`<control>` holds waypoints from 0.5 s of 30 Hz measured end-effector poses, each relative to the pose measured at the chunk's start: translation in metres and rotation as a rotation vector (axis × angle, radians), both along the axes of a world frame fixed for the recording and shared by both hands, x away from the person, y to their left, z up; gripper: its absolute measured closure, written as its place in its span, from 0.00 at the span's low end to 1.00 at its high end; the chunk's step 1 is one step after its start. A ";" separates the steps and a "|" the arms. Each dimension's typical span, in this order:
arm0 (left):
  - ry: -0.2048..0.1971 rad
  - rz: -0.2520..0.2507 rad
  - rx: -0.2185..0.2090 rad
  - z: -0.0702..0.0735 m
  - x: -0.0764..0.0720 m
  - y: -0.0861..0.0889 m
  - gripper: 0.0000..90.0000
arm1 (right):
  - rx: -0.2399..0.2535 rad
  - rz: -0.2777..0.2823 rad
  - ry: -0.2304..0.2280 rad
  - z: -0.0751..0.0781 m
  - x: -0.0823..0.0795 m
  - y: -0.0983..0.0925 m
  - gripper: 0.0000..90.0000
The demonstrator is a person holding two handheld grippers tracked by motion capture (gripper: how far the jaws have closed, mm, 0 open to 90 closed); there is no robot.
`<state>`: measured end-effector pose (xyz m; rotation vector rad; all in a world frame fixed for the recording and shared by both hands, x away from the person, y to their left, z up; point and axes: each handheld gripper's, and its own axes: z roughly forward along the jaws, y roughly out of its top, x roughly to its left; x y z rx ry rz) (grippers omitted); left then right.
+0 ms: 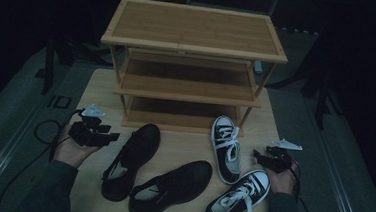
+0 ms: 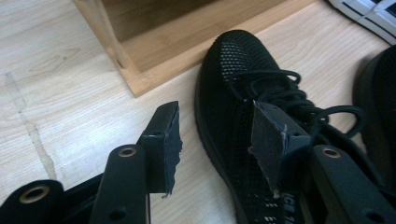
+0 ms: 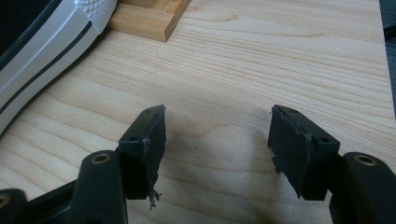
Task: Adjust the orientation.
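Observation:
Two black mesh lace-up shoes (image 1: pixel 131 158) (image 1: pixel 171 186) lie on the light wooden table (image 1: pixel 94 87), in front of a three-shelf wooden rack (image 1: pixel 193 33). To their right lie two black-and-white sneakers (image 1: pixel 225 147) (image 1: pixel 238 191). My left gripper (image 1: pixel 108 136) sits in a hand left of the nearer black shoe, pointing at it. Its jaws (image 2: pixel 217 121) stand open above that shoe (image 2: pixel 231 79), with the pads apart from it. My right gripper (image 1: pixel 258 156) is to the right of the sneakers, open (image 3: pixel 218 112) over bare table, holding nothing.
The rack's front leg (image 2: pixel 119 56) stands just left of the black shoe's toe. A sneaker's white sole (image 3: pixel 42 44) and the rack's foot (image 3: pixel 149 18) lie ahead and to the left of the right jaws. Cables trail from both grippers off the table's front.

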<state>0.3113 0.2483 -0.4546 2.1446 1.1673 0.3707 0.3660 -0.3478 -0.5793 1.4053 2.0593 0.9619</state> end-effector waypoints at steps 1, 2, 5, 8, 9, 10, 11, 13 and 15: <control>0.005 -0.009 0.001 0.002 -0.001 -0.002 0.58 | 0.001 0.001 0.000 0.000 0.000 0.000 0.40; 0.005 -0.009 0.001 0.002 -0.001 -0.002 0.58 | 0.001 0.001 0.000 0.000 0.000 0.000 0.40; 0.010 -0.029 0.013 0.004 -0.003 -0.006 0.58 | 0.001 0.001 0.000 0.000 0.000 0.000 0.40; 0.003 -0.060 0.031 0.008 -0.007 -0.012 0.58 | 0.001 0.002 0.000 0.000 0.000 0.000 0.40; 0.001 -0.068 0.035 0.009 -0.009 -0.013 0.59 | 0.000 0.002 -0.001 0.000 0.000 0.000 0.41; 0.001 -0.074 0.037 0.010 -0.010 -0.014 0.59 | 0.000 0.002 -0.001 0.000 0.000 0.000 0.41; 0.000 -0.080 0.039 0.011 -0.012 -0.015 0.60 | -0.001 0.002 -0.001 0.000 0.000 0.000 0.41; 0.000 -0.092 0.051 0.013 -0.014 -0.017 0.60 | 0.000 0.002 -0.001 0.000 0.000 0.000 0.41; 0.000 -0.100 0.055 0.014 -0.016 -0.018 0.60 | 0.000 0.002 -0.001 0.000 0.000 0.000 0.41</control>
